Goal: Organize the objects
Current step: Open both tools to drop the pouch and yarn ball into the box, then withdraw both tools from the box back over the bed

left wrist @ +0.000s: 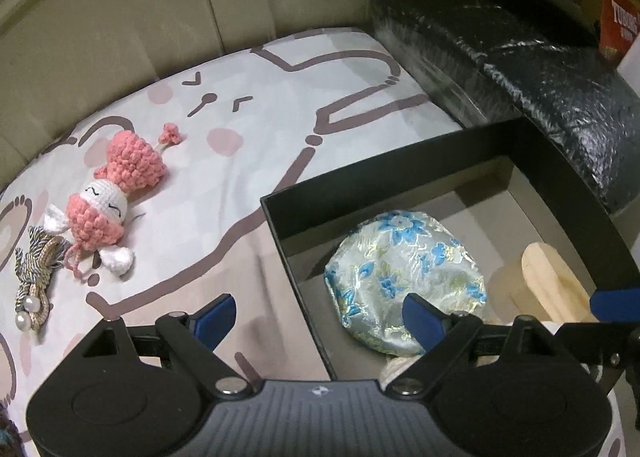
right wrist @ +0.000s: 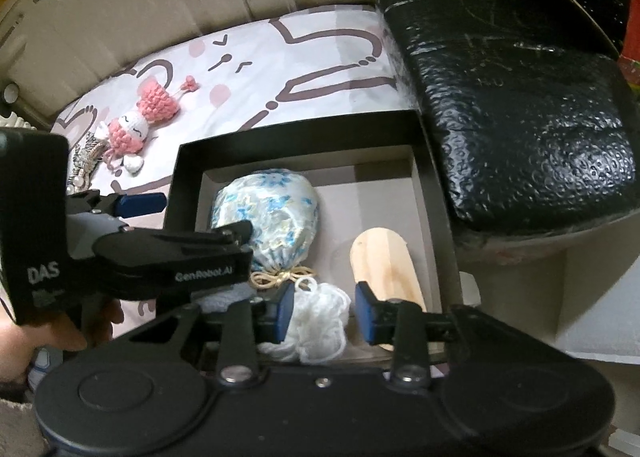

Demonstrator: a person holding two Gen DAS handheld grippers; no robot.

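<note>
A black open box [left wrist: 360, 185] [right wrist: 296, 133] sits on a cartoon-print bedsheet. Inside lie a blue-flowered satin pouch [left wrist: 404, 273] [right wrist: 272, 217], a wooden oval piece [left wrist: 552, 281] [right wrist: 384, 265] and a white yarn tassel [right wrist: 320, 317]. A pink crochet doll [left wrist: 116, 193] [right wrist: 140, 117] and a corded pearl ornament [left wrist: 34, 281] [right wrist: 86, 161] lie on the sheet left of the box. My left gripper [left wrist: 320, 321] [right wrist: 192, 217] is open and empty, straddling the box's left wall. My right gripper [right wrist: 324, 313] is open over the tassel, at the box's near edge.
A black bubble-wrapped package [left wrist: 520, 69] [right wrist: 520, 105] lies against the box's far right side. Beige cardboard walls [left wrist: 140, 9] enclose the sheet at the back. A red printed box [left wrist: 618, 25] stands at the far right.
</note>
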